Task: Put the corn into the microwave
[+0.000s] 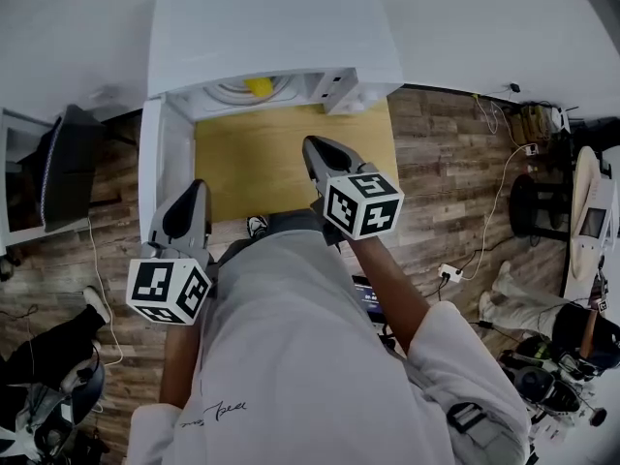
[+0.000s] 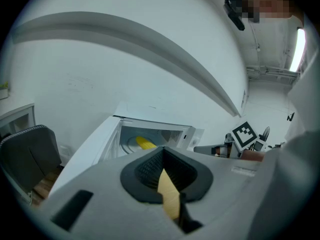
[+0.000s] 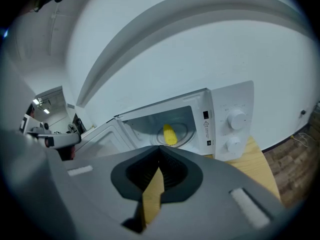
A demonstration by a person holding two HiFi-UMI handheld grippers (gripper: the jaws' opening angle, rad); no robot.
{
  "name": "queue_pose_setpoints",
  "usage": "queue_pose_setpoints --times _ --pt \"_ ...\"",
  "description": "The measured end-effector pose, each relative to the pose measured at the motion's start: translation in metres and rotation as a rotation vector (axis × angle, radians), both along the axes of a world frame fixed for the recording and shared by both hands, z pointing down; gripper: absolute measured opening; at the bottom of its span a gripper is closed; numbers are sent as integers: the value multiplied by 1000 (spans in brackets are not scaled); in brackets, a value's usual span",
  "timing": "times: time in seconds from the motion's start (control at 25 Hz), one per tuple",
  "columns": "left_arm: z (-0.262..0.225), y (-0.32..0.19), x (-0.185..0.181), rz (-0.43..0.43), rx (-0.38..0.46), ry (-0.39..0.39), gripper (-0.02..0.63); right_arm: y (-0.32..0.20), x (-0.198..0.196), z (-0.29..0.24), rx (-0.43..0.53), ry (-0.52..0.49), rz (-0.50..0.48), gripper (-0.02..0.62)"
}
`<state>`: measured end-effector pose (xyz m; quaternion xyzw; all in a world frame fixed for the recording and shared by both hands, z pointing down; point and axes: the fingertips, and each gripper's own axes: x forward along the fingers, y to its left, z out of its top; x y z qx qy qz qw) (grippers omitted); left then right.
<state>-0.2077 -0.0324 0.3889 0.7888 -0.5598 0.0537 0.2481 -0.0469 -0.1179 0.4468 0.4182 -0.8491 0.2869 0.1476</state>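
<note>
Corn (image 1: 258, 86) lies inside the microwave (image 1: 271, 27), whose door (image 1: 152, 172) is open, at twelve o'clock from both grippers. Left gripper (image 1: 197, 190) and right gripper (image 1: 316, 145): jaws together, nothing held.

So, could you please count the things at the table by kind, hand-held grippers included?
Microwave: 1
Corn: 1
Wooden table: 1
Hand-held grippers: 2, the left hand-held gripper and the right hand-held gripper
Total: 5

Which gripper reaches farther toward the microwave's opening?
The right gripper: its tip lies midway over the wooden table, while the left gripper sits back by the table's near left corner.
</note>
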Motion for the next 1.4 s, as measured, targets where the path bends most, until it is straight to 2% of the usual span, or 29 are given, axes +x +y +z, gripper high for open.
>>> queue_pose_setpoints --times 1.08,1.4 --pt "17 4 4 -26 -53 -27 -11 45 29 -36 35 5 -20 11" --pt "20 8 8 -38 -68 -28 -12 47 34 -36 59 60 -58 11"
